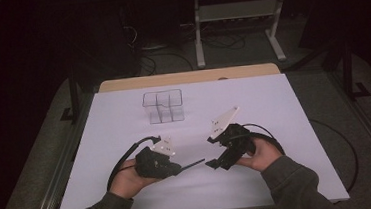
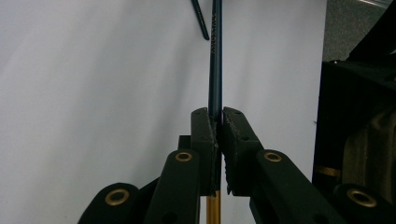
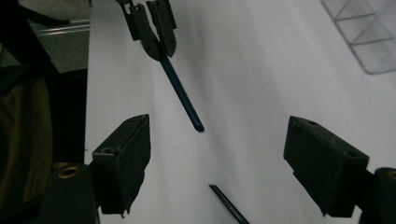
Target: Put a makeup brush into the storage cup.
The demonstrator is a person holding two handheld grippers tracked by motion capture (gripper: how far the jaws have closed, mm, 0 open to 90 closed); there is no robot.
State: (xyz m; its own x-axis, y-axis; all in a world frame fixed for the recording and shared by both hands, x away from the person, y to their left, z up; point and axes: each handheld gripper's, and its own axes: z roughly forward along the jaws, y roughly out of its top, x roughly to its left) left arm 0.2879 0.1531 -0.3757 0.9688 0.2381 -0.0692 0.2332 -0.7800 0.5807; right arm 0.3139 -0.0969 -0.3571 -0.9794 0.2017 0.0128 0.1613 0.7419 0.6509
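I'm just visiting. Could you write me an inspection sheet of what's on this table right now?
Surface: white sheet over a table with a wooden far edge; looks clean.
Job's things: dark pen, held off the sheet and pointing toward the right gripper.
Clutter: clear divided box farther back, apart from both hands; a dark sliver near the pen, shadow or second piece, cannot tell.
Grippers: left gripper shut on the pen; right gripper open, nothing between its jaws.
Cables: a black cable loops from each gripper on the sheet.
Surroundings: dim room, grey floor, a white frame and loose floor cables behind.
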